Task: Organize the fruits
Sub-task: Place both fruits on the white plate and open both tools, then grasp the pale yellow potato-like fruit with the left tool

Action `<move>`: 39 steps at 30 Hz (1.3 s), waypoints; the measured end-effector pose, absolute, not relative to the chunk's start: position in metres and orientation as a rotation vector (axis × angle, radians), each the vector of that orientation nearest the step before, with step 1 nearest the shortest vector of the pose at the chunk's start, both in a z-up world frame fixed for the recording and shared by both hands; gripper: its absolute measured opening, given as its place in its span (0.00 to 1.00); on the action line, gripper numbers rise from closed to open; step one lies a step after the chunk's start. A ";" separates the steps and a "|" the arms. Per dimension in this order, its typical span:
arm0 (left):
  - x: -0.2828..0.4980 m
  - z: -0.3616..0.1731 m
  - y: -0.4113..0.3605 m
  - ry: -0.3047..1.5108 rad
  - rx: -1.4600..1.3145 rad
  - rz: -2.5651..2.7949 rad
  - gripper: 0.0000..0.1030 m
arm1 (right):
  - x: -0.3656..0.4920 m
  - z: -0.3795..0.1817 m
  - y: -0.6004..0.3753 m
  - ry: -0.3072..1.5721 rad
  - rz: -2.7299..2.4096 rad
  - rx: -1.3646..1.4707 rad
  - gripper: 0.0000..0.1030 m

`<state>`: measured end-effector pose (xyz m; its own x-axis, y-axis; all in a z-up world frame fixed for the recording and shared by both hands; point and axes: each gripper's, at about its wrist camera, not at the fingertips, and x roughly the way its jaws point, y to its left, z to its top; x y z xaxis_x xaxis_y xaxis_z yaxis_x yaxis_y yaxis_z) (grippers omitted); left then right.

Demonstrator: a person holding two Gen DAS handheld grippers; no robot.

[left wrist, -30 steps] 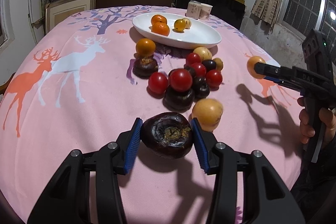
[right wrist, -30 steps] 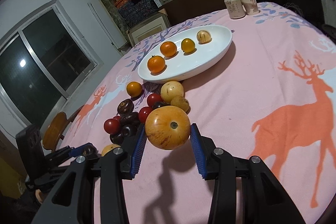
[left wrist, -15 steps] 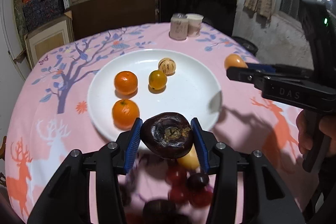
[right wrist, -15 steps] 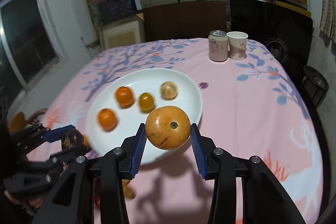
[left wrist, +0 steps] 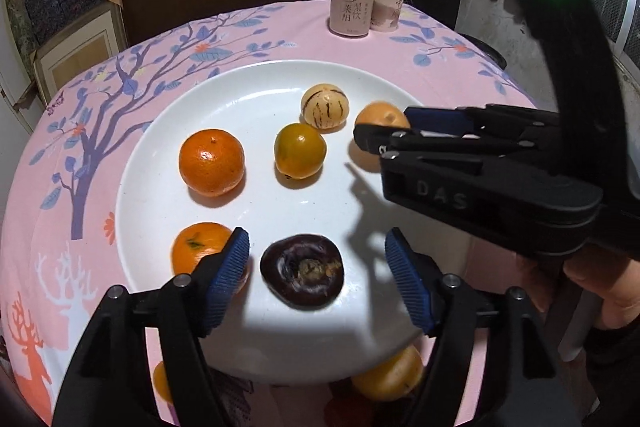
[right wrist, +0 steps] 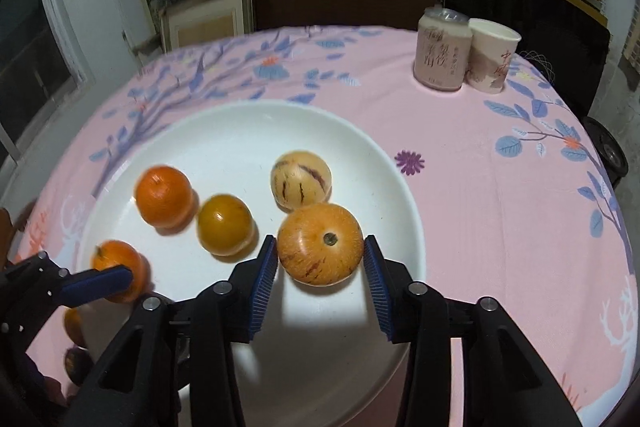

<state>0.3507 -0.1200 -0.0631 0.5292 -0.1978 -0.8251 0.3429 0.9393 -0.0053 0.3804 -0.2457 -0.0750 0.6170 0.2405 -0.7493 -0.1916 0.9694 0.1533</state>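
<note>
My left gripper (left wrist: pixel 318 273) is open over the near part of the white plate (left wrist: pixel 248 95). The dark purple fruit (left wrist: pixel 303 276) lies on the plate between its jaws, touching neither. My right gripper (right wrist: pixel 320 267) is shut on an orange-yellow round fruit (right wrist: pixel 320 243) low over the plate's right side (right wrist: pixel 404 203); it shows in the left wrist view (left wrist: pixel 380 115) too. On the plate lie two oranges (left wrist: pixel 211 163) (left wrist: pixel 196 247), a yellow-orange fruit (left wrist: pixel 300 150) and a striped pale fruit (left wrist: pixel 325 106).
A drink can (left wrist: pixel 351 7) and a paper cup (left wrist: pixel 387 6) stand at the table's far edge. More fruit (left wrist: pixel 388 375) lies on the pink tablecloth (left wrist: pixel 80 131) just in front of the plate. Dark chairs and shelves stand behind the table.
My left gripper has opened and let the dark purple fruit down onto the plate. My right gripper has carried the orange-yellow fruit in over the plate and lower.
</note>
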 end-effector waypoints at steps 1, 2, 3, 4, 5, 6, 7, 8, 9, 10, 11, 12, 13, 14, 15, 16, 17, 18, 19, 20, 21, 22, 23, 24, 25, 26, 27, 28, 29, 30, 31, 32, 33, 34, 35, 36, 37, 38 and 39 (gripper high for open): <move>0.346 -0.057 -0.119 0.963 0.158 -0.331 0.67 | 0.373 -0.068 -0.248 0.852 0.257 0.071 0.53; 0.341 -0.051 -0.117 0.957 0.154 -0.333 0.67 | 0.364 -0.060 -0.252 0.831 0.259 0.081 0.54; 0.334 -0.045 -0.114 0.951 0.149 -0.334 0.69 | 0.356 -0.054 -0.256 0.818 0.259 0.093 0.54; 0.325 -0.038 -0.110 0.947 0.141 -0.340 0.69 | 0.347 -0.048 -0.260 0.813 0.262 0.110 0.55; 0.315 -0.032 -0.106 0.942 0.134 -0.352 0.69 | 0.336 -0.043 -0.265 0.814 0.269 0.131 0.55; 0.304 -0.027 -0.102 0.937 0.132 -0.360 0.70 | 0.325 -0.039 -0.270 0.814 0.279 0.146 0.55; 0.287 -0.022 -0.095 0.926 0.134 -0.368 0.71 | 0.309 -0.035 -0.274 0.814 0.293 0.158 0.56; 0.273 -0.019 -0.090 0.916 0.139 -0.369 0.75 | 0.294 -0.033 -0.276 0.811 0.307 0.161 0.56; 0.255 -0.017 -0.084 0.902 0.150 -0.366 0.84 | 0.277 -0.031 -0.277 0.806 0.321 0.163 0.57; 0.237 -0.017 -0.078 0.886 0.162 -0.365 0.86 | 0.259 -0.031 -0.280 0.802 0.336 0.168 0.61; 0.218 -0.019 -0.073 0.877 0.176 -0.370 0.86 | 0.238 -0.033 -0.281 0.796 0.353 0.175 0.65; 0.200 -0.023 -0.069 0.874 0.189 -0.374 0.86 | 0.220 -0.036 -0.281 0.794 0.365 0.177 0.65; 0.178 -0.029 -0.064 0.868 0.196 -0.386 0.86 | 0.202 -0.039 -0.281 0.790 0.375 0.173 0.65; 0.163 -0.034 -0.061 0.867 0.199 -0.395 0.86 | 0.183 -0.046 -0.279 0.786 0.377 0.163 0.65; 0.146 -0.040 -0.058 0.864 0.199 -0.400 0.86 | 0.167 -0.052 -0.278 0.781 0.372 0.154 0.65; 0.132 -0.047 -0.054 0.863 0.203 -0.395 0.86 | 0.155 -0.059 -0.276 0.780 0.366 0.150 0.65; 0.119 -0.056 -0.052 0.870 0.206 -0.380 0.86 | 0.143 -0.068 -0.274 0.782 0.360 0.153 0.65; 0.111 -0.064 -0.052 0.877 0.208 -0.370 0.86 | 0.134 -0.076 -0.273 0.788 0.360 0.164 0.65; 0.106 -0.071 -0.050 0.884 0.206 -0.366 0.85 | 0.127 -0.085 -0.272 0.793 0.362 0.187 0.65; 0.104 -0.078 -0.050 0.893 0.203 -0.353 0.84 | 0.122 -0.091 -0.271 0.797 0.367 0.206 0.65; 0.104 -0.085 -0.050 0.902 0.198 -0.332 0.79 | 0.119 -0.097 -0.271 0.805 0.361 0.218 0.65; 0.106 -0.091 -0.051 0.913 0.185 -0.322 0.72 | 0.118 -0.100 -0.273 0.817 0.357 0.239 0.65; 0.109 -0.095 -0.051 0.925 0.169 -0.323 0.70 | 0.116 -0.099 -0.276 0.803 0.353 0.248 0.65; 0.113 -0.099 -0.051 0.938 0.150 -0.317 0.69 | 0.116 -0.098 -0.277 0.794 0.356 0.254 0.65; 0.116 -0.103 -0.052 0.946 0.136 -0.315 0.66 | 0.116 -0.099 -0.279 0.798 0.359 0.262 0.65; 0.119 -0.105 -0.053 0.951 0.130 -0.306 0.64 | 0.118 -0.102 -0.281 0.812 0.355 0.279 0.65; 0.121 -0.105 -0.054 0.944 0.126 -0.297 0.64 | 0.119 -0.104 -0.283 0.819 0.353 0.296 0.65; 0.123 -0.103 -0.055 0.945 0.109 -0.300 0.58 | 0.118 -0.105 -0.286 0.818 0.359 0.311 0.65; 0.124 -0.103 -0.055 0.945 0.095 -0.304 0.55 | 0.118 -0.106 -0.286 0.816 0.369 0.320 0.65; 0.126 -0.102 -0.055 0.940 0.074 -0.309 0.44 | 0.118 -0.105 -0.286 0.815 0.378 0.323 0.65; 0.128 -0.102 -0.054 0.937 0.051 -0.323 0.38 | 0.118 -0.106 -0.286 0.816 0.388 0.323 0.65; 0.128 -0.102 -0.056 0.930 0.049 -0.318 0.38 | 0.119 -0.106 -0.284 0.820 0.397 0.319 0.65; 0.127 -0.102 -0.057 0.923 0.051 -0.314 0.37 | 0.119 -0.106 -0.284 0.820 0.399 0.317 0.65; 0.126 -0.101 -0.057 0.915 0.047 -0.318 0.37 | 0.119 -0.106 -0.284 0.819 0.400 0.319 0.65; 0.124 -0.100 -0.056 0.903 0.040 -0.324 0.37 | 0.119 -0.106 -0.284 0.817 0.403 0.325 0.65; 0.123 -0.099 -0.055 0.894 0.032 -0.330 0.37 | 0.118 -0.106 -0.285 0.815 0.404 0.331 0.65; 0.121 -0.098 -0.054 0.886 0.027 -0.336 0.37 | 0.118 -0.105 -0.286 0.813 0.405 0.335 0.65; 0.120 -0.097 -0.055 0.879 0.027 -0.343 0.37 | 0.118 -0.106 -0.287 0.812 0.407 0.339 0.65; 0.118 -0.096 -0.055 0.869 0.028 -0.349 0.37 | 0.119 -0.106 -0.287 0.813 0.408 0.339 0.65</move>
